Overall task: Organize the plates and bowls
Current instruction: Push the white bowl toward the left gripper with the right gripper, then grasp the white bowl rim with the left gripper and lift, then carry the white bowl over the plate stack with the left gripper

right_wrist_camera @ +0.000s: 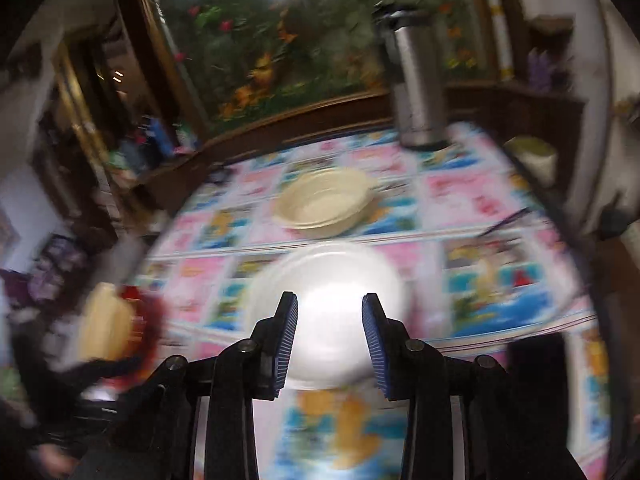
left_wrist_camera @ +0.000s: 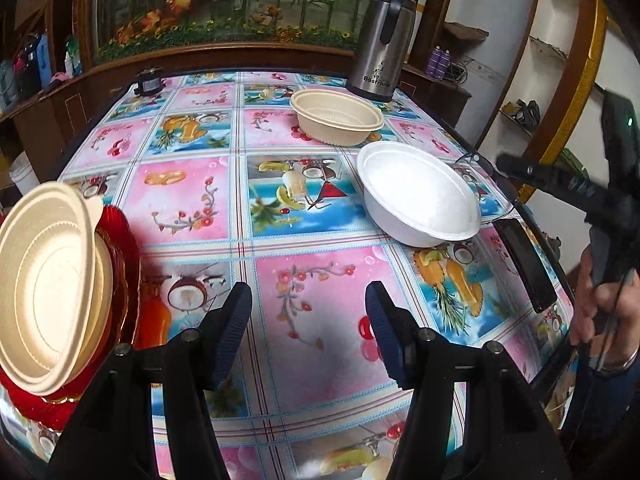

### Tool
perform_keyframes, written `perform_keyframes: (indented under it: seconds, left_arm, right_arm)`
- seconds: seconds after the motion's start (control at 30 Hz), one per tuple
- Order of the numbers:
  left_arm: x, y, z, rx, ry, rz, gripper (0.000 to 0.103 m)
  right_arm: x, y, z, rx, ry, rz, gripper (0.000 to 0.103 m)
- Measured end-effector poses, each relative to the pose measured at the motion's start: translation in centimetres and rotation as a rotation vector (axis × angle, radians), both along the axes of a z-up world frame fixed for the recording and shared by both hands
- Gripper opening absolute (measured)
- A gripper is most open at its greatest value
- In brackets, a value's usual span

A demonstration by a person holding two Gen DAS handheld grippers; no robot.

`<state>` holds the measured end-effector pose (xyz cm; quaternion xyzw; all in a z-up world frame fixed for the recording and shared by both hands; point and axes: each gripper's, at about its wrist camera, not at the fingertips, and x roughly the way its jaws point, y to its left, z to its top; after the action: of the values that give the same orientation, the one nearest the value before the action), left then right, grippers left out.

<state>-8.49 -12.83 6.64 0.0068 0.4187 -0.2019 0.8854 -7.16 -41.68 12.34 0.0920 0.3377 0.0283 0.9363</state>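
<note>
Right gripper (right_wrist_camera: 330,308) lines up on the white bowl (right_wrist_camera: 328,304), low centre of the right wrist view, jaws parted with nothing between the pads, the bowl lying beyond them on the patterned tablecloth (right_wrist_camera: 500,280). That bowl looks like foam or thin plastic: light, a bit flexible, likely to skid on the glossy cloth, so a pinch across the rim at the near edge looks the safest hold, gently so it doesn't crush. It appears empty. Behind it, mid-frame, sits the beige bowl (right_wrist_camera: 324,204), a ridged fibre type, stiffer, also empty as far as the blur allows. Over in the left wrist view, the left gripper (left_wrist_camera: 308,320) hangs at bottom centre, jaws apart and gripping nothing. At the left edge of that view, stacked beige bowls (left_wrist_camera: 52,284) sit nested on red plates (left_wrist_camera: 120,264), tilted toward the camera, nothing inside the top one. A steel flask (left_wrist_camera: 382,44) stands at upper right, and a dark phone (left_wrist_camera: 524,264) lies just beside the white bowl.
</note>
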Motion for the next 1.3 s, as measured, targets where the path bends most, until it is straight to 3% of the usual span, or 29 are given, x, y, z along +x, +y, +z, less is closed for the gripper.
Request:
perform_keyframes:
  seconds: [0.07, 0.23, 0.47, 0.73, 0.77, 0.83, 1.03, 1.3]
  left_arm:
    - [0.3, -0.8, 0.2, 0.005, -0.008, -0.005, 0.058]
    - [1.4, -2.8, 1.1, 0.011, -0.039, -0.015, 0.058]
    - [4.8, -5.5, 1.6, -0.036, -0.032, -0.027, 0.058]
    - [8.0, -8.4, -1.8, -0.002, 0.015, -0.023, 0.057]
    - [8.1, -8.9, -2.3, 0.007, 0.019, -0.032, 0.054]
    - [7.9, -9.3, -2.8, 0.035, 0.008, -0.03, 0.019]
    - [7.0, -8.8, -2.7, 0.073, -0.021, -0.02, 0.019]
    - [4.0, -6.9, -1.6, 0.149, -0.119, 0.012, 0.019]
  right_arm:
    - [-0.1, -0.7, -0.7, -0.092, 0.049, -0.057, 0.037]
    - [0.5, -1.3, -2.4, -0.077, 0.085, -0.054, 0.037]
    - [1.2, -2.0, -4.2, 0.023, 0.105, -0.037, 0.037]
    - [2.6, -1.9, -6.1, 0.096, 0.144, -0.008, 0.032]
    - [2.7, -1.8, -6.3, 0.096, 0.147, -0.005, 0.024]
    - [2.6, -1.6, -6.5, 0.096, 0.146, 0.0, 0.015]
    - [1.9, -1.2, -6.5, 0.119, 0.136, 0.016, 0.012]
    - [0.4, 1.0, -5.9, 0.127, 0.12, 0.071, 0.012]
